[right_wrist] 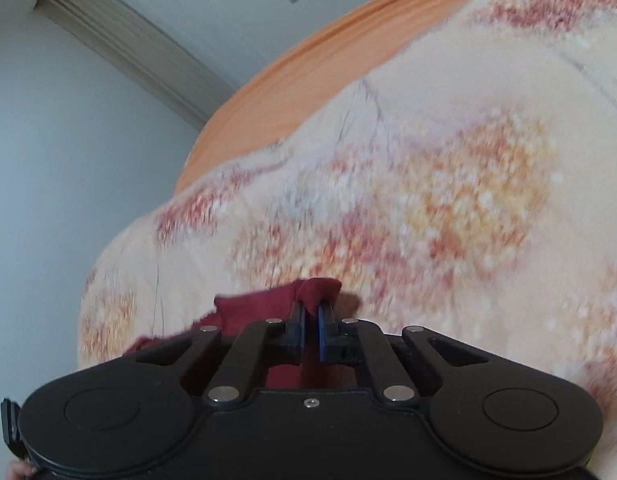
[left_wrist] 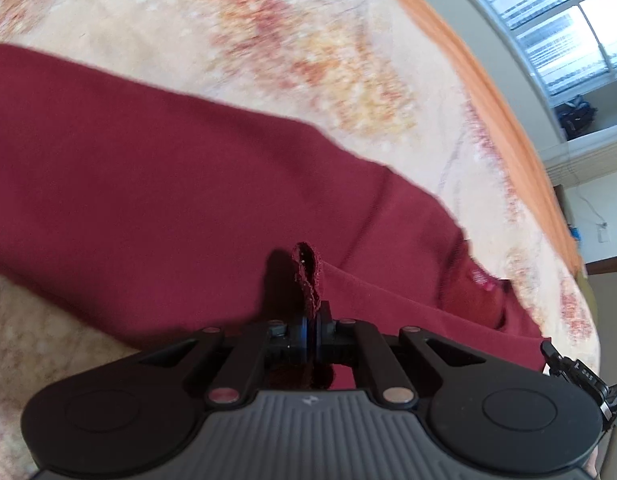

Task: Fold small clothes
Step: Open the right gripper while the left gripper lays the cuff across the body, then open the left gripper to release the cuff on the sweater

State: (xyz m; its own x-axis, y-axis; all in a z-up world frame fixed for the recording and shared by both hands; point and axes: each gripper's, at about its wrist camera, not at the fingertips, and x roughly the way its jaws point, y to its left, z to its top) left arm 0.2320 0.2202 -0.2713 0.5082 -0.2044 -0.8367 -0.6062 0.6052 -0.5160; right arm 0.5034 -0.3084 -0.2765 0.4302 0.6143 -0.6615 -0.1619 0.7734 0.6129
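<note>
Claws, left [left_wrist: 313, 322] and right [right_wrist: 311, 310], each pinching the maroon garment [left_wrist: 168, 184]: I should keep its edge taut across the bed [left_wrist: 120, 8].

My left gripper [left_wrist: 313, 322] angled downward, fingers [left_wrist: 298, 330] pinched on the maroon garment [left_wrist: 148, 180], my right gripper [right_wrist: 311, 314] likewise clamped on cloth.

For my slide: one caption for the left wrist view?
Left gripper pinches the maroon garment on a floral bedspread.

A home bedroom; floral bedspread [left_wrist: 308, 40] over orange sheet [right_wrist: 292, 80]; window [left_wrist: 556, 20].
</note>
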